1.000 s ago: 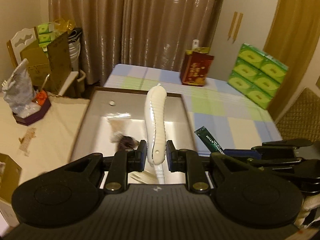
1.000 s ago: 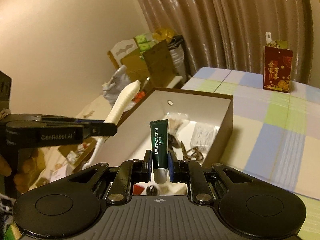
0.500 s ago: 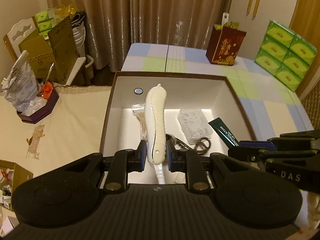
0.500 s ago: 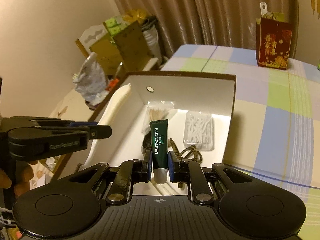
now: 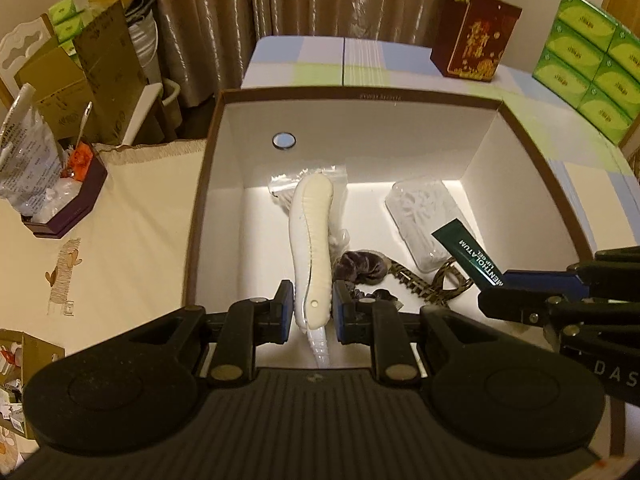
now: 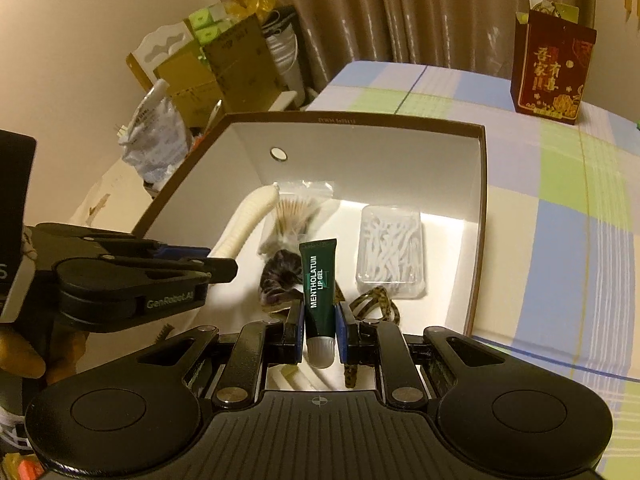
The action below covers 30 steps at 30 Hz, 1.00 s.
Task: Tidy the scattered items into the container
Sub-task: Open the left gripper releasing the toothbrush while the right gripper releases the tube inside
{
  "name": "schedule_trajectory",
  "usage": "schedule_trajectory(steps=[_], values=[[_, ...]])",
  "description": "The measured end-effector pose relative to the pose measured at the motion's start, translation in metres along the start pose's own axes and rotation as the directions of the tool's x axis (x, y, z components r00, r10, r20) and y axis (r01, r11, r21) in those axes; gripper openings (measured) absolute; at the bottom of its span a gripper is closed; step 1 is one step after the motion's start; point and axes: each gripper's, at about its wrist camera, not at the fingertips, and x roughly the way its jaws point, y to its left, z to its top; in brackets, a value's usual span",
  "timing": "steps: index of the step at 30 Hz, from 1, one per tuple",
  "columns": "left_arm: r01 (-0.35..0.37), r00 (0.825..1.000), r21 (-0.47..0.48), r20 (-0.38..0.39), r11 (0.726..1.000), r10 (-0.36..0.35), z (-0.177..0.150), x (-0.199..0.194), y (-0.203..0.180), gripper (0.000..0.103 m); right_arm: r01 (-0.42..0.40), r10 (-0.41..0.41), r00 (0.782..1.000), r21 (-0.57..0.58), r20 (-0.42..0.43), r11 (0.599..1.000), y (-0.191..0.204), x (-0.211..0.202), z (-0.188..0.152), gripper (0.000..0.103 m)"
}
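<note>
The left gripper (image 5: 311, 312) is clamping a cream ribbed handle (image 5: 312, 248) near its lower end, the handle pointing out over the open box (image 5: 360, 98). The right gripper (image 6: 319, 330) is pinching a dark green lip gel tube (image 6: 319, 284) just above its white cap, the tube standing upright above the box's near edge. Both held items are hanging over the white interior, not resting on its floor. Lying inside are a bag of cotton swabs (image 6: 298, 210), a clear case of floss picks (image 6: 390, 256), a dark scrunchie (image 6: 280, 276) and a patterned hair band (image 6: 374, 300). The box is sitting on a checked cloth (image 6: 560, 200).
</note>
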Motion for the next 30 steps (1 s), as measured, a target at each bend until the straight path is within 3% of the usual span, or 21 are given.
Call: schedule_trajectory(steps=[6,15,21,22,25,28,30], values=[[0.008,1.000,0.029,-0.021,1.000,-0.007,0.000,0.010,-0.002,0.017,0.015,-0.015,1.000,-0.004,-0.006,1.000,-0.001,0.004,0.001,0.013],[0.012,1.000,0.045,0.013,0.999,-0.013,0.005,-0.004,-0.003,0.021,0.019,-0.019,1.000,-0.022,-0.019,1.000,0.004,0.011,-0.001,0.013],[0.021,0.999,0.031,0.031,0.999,-0.022,0.007,-0.013,-0.001,0.024,-0.007,0.007,1.000,-0.097,0.001,0.995,0.011,0.018,-0.002,0.014],[0.021,0.999,0.028,0.034,0.999,-0.022,0.008,-0.014,0.000,0.025,-0.009,0.009,1.000,-0.105,0.001,0.994,0.012,0.019,-0.003,0.016],[0.026,0.999,0.014,0.045,1.000,-0.027,0.008,-0.019,0.001,0.030,-0.019,0.018,1.000,-0.120,-0.009,0.993,0.013,0.018,-0.006,0.036],[0.034,0.998,0.011,0.055,0.999,-0.035,0.008,-0.025,0.001,0.031,-0.036,0.035,0.999,-0.134,-0.014,0.990,0.014,0.010,-0.009,0.040],[0.036,0.998,0.010,0.059,0.999,-0.036,0.007,-0.030,0.000,0.035,-0.036,0.036,0.999,-0.155,-0.006,0.987,0.016,0.003,-0.012,0.051]])
